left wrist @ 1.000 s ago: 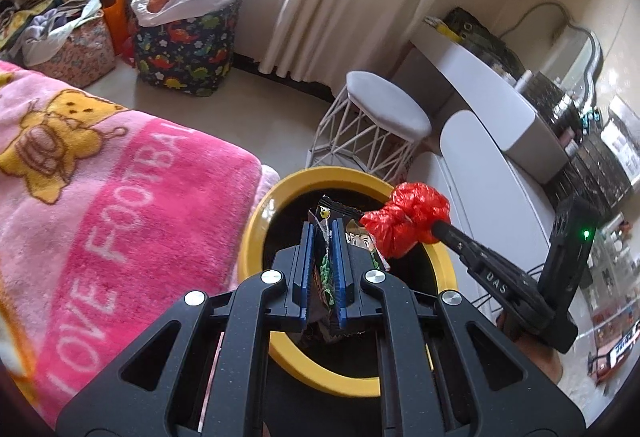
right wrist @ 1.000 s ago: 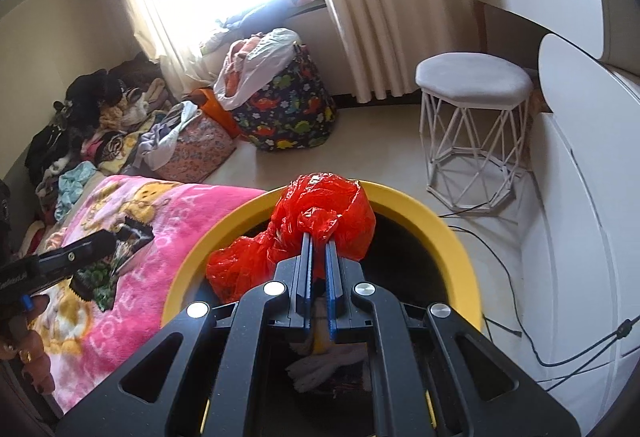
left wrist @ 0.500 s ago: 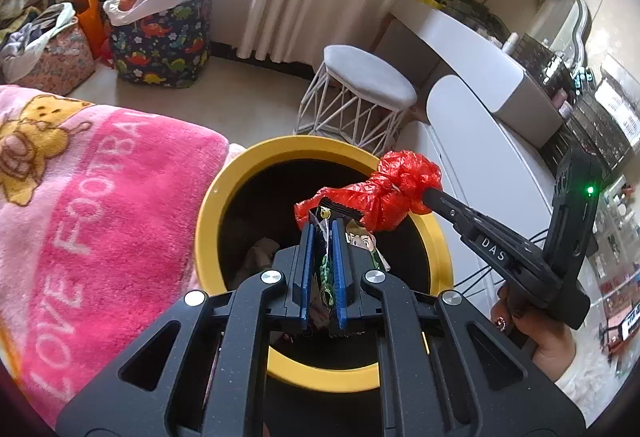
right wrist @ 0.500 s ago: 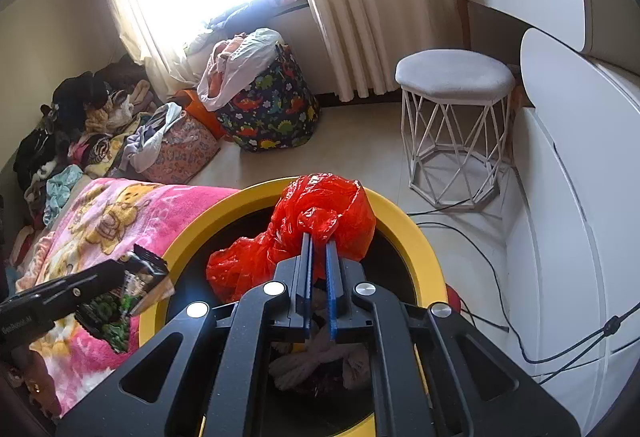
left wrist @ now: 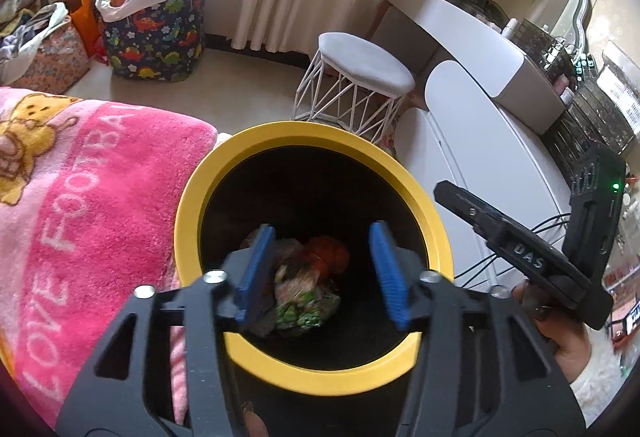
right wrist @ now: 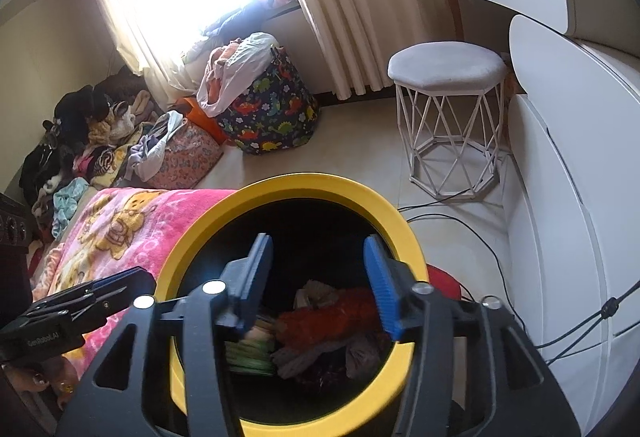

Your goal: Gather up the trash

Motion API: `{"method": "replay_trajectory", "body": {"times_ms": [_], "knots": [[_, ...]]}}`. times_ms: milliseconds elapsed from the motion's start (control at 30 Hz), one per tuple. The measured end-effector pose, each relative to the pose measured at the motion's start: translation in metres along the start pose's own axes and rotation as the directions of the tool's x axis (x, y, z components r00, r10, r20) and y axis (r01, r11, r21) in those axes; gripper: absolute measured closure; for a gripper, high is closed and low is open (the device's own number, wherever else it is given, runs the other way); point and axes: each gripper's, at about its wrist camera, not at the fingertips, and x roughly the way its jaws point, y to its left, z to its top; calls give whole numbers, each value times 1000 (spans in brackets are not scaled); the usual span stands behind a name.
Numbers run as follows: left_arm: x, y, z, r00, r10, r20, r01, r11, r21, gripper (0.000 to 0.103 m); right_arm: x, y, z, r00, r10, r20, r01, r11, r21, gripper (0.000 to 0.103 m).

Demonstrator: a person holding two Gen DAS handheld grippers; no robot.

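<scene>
A black trash bin with a yellow rim (left wrist: 256, 141) (right wrist: 320, 185) stands beside the bed. My left gripper (left wrist: 320, 269) is open and empty above the bin's mouth. My right gripper (right wrist: 318, 273) is open and empty above the bin too; it also shows in the left wrist view (left wrist: 516, 249). Inside the bin lie the red plastic bag (left wrist: 330, 253) (right wrist: 332, 317) and the green snack wrapper (left wrist: 304, 301) (right wrist: 248, 353), with other crumpled trash around them.
A pink blanket (left wrist: 80, 197) covers the bed left of the bin. A white wire stool (left wrist: 360, 85), a white dresser (left wrist: 500, 141), a dinosaur-print laundry bag (left wrist: 156, 33) and clothes piles (right wrist: 100, 141) stand around. Cables (right wrist: 480, 237) lie on the floor.
Both grippers opened over the bin. The red bag dropped from the right one and the wrapper from the left one; both now lie inside the bin.
</scene>
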Motion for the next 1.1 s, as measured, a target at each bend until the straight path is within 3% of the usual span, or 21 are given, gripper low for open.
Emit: {"method": "replay_trajectory", "body": {"times_ms": [133,200,267,400,1100], "knots": [[-5,1,-2,1000,23,17,-23,1000,-2,38,-6,1,0,1000,9,10,-9,1000,4,39],[-11,2,-3,998,45,33,-45,999,0,24,-9,4,0,1000,20,11,-20,1000,-1,35],[-16,3,-4,997,59,48,-59,998,3,23,-11,7,-2,1000,27,10,-27,1000,-14,27],[-31,5,-6,992,98,80,-98,995,-1,11,-17,15,-5,999,47,16,-46,998,-40,23],[-95,29,-41,953,233,191,-229,972,-46,11,-43,82,-29,989,140,49,-129,974,-187,8]]}}
